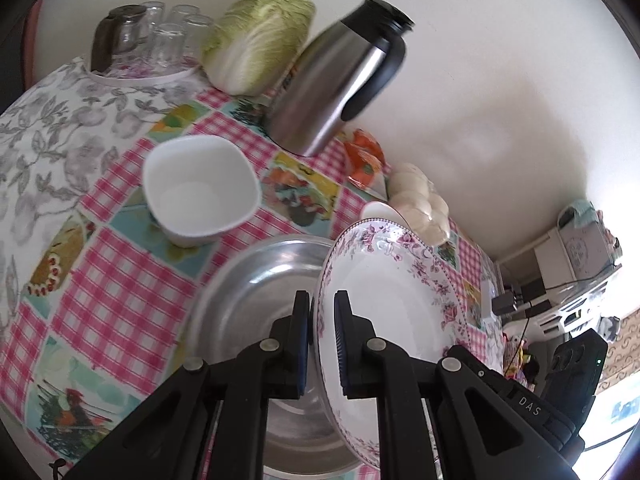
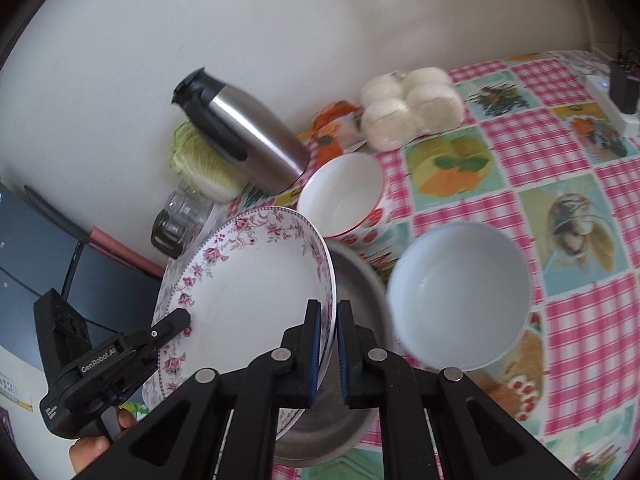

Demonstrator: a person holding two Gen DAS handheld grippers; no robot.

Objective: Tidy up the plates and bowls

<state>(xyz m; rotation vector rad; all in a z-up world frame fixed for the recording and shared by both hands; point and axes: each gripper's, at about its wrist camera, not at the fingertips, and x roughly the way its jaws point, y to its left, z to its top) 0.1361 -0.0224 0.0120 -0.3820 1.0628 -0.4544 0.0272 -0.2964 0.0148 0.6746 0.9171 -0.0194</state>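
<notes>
Both grippers hold one floral plate (image 1: 384, 300) between them, each on an opposite side of its rim. The left gripper (image 1: 322, 320) has its jaws closed on the rim, one pad on the back of the plate and one on its white face. The right gripper (image 2: 328, 328) is clamped in the same way on the other side of the rim. In the right wrist view the left gripper is seen from outside, with one finger lying on the flowered border, and a hand (image 2: 92, 444) grips its handle below. The plate is tilted, with one edge raised, and it hangs over a metal basin (image 1: 256, 292) that stands on the table (image 1: 120, 280). Whether the plate touches the basin I cannot tell. On the checked cloth beside the basin there is a white square bowl (image 1: 200, 188), and on the other side a pale blue bowl (image 2: 460, 296). A round bowl with a red pattern (image 2: 344, 196) stands just behind the basin. Farther back, along the wall, there are a steel jug (image 1: 340, 80), a cabbage (image 1: 260, 36), some glasses on a tray (image 1: 160, 36) and a pack of white buns (image 2: 412, 108).
</notes>
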